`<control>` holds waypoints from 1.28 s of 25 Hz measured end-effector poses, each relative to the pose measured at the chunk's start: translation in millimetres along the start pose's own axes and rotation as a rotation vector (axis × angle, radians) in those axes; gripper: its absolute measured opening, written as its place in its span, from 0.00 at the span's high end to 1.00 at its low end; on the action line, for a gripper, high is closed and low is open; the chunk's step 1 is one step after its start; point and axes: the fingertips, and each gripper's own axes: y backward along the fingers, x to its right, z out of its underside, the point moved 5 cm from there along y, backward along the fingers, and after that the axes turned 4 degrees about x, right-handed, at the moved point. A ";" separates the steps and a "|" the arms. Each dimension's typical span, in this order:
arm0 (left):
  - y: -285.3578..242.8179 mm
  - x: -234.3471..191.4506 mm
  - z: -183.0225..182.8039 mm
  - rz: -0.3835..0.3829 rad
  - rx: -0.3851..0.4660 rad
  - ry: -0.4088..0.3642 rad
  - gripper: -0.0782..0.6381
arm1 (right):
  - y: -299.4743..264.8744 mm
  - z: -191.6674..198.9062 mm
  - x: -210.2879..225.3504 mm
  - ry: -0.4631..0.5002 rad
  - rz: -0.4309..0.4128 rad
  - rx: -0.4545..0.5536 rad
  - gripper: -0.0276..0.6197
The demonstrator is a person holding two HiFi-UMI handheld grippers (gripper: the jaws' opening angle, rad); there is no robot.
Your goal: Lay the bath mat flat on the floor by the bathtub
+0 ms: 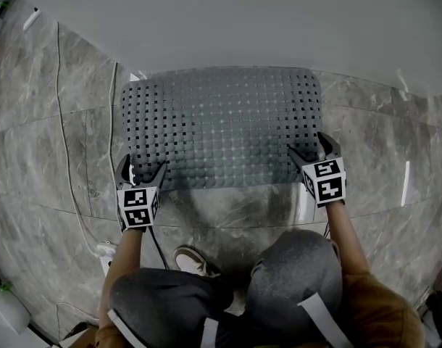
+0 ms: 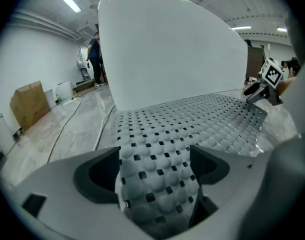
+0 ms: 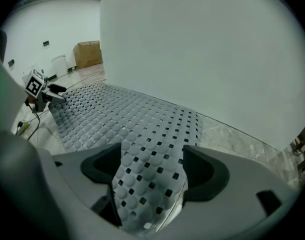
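we find the bath mat (image 1: 221, 122) spread on the floor (image 1: 47, 122), one long edge along the bathtub (image 1: 243, 20). left gripper (image 1: 143, 170) and right gripper (image 1: 313, 151) each clamp a corner farthest from the bathtub. we advise lowering both evenly, without dragging.

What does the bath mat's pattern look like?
The bath mat is grey, with round bumps and small square holes. Left gripper view shows it best.

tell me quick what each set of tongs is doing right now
left tongs: shut on the mat, at its near left corner
right tongs: shut on the mat, at its near right corner
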 end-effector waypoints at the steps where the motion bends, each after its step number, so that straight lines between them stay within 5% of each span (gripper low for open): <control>1: -1.3 0.9 -2.6 -0.002 -0.002 -0.001 0.29 | -0.2 -2.3 -0.8 -0.002 -0.005 0.003 0.35; 5: -9.5 6.0 -8.4 -0.010 -0.029 -0.022 0.46 | -1.7 -10.7 -4.5 -0.012 -0.026 0.005 0.38; 10: -14.5 4.9 -8.0 -0.038 -0.057 -0.040 0.60 | -1.3 -23.1 -4.5 -0.005 0.001 0.035 0.60; 15: -12.5 -6.4 -26.9 -0.064 0.017 -0.019 0.68 | -4.4 -29.7 -1.8 0.002 0.020 0.044 0.73; 22: -17.8 -3.3 -39.7 -0.055 0.040 -0.078 0.85 | -9.2 -31.7 12.7 -0.100 0.040 0.068 0.95; 32: -20.0 -13.2 -36.4 -0.078 -0.015 0.017 0.88 | -14.4 -53.1 4.1 -0.082 0.025 0.084 0.95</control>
